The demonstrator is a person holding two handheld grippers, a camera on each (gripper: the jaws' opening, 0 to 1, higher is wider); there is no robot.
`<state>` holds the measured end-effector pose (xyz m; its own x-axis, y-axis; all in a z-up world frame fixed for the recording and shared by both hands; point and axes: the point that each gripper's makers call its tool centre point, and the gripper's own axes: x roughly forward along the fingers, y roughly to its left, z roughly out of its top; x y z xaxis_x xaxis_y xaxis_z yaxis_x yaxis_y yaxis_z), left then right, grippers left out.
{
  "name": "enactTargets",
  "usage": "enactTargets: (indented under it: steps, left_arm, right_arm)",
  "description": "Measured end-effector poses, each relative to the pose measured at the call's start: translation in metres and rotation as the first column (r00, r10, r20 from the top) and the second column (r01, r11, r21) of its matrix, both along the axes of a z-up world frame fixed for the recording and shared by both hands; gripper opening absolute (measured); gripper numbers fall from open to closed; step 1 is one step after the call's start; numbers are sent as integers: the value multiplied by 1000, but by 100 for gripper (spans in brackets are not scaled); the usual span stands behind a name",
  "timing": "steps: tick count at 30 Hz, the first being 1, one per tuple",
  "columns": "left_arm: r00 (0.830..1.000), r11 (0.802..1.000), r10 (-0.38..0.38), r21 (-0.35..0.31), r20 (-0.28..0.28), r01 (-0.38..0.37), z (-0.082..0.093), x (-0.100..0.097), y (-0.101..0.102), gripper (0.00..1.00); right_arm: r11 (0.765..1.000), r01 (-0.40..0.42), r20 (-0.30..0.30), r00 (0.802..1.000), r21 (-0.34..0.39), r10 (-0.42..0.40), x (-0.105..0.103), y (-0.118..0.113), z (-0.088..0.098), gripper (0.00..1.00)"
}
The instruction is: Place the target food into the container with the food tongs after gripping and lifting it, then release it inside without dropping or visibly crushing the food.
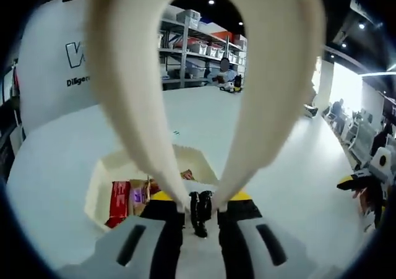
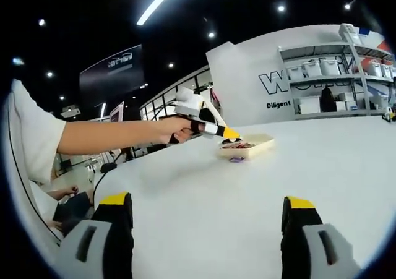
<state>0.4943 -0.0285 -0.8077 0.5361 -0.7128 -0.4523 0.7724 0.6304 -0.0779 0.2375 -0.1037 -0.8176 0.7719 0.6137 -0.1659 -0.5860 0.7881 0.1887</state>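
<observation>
The left gripper (image 1: 201, 212) is pinching the handle end of smooth cream food tongs (image 1: 145, 87), whose two curved arms are arching over the pale container (image 1: 99, 189) and screening the wrapped foods (image 1: 120, 198) lying inside. The right gripper (image 2: 207, 220) is hovering spread wide above the white worktop (image 2: 322, 167), well apart from the container.

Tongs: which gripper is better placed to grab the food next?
Left. The left gripper grips the tongs directly above the container. The right gripper is open, apart from it on bare table.
</observation>
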Motion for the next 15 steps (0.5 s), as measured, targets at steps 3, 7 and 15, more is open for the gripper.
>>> enactTargets:
  steps: [3,7,15]
  left_arm:
    - [1000,1000,16,11,-3,-16,-4,10,1,18]
    - [999,999,43,33,5,-43,-11,22,5,18]
    - [999,996,30,86,25,-32,-24,32,2,20]
  right_arm:
    - [1000,0,5,1000,-6,0,0,0,2,99]
    - [1000,8,11,1000,-9,-8,2,-2,3,99]
    - [999,42,10,999,-3,-42,7,-10,4,99]
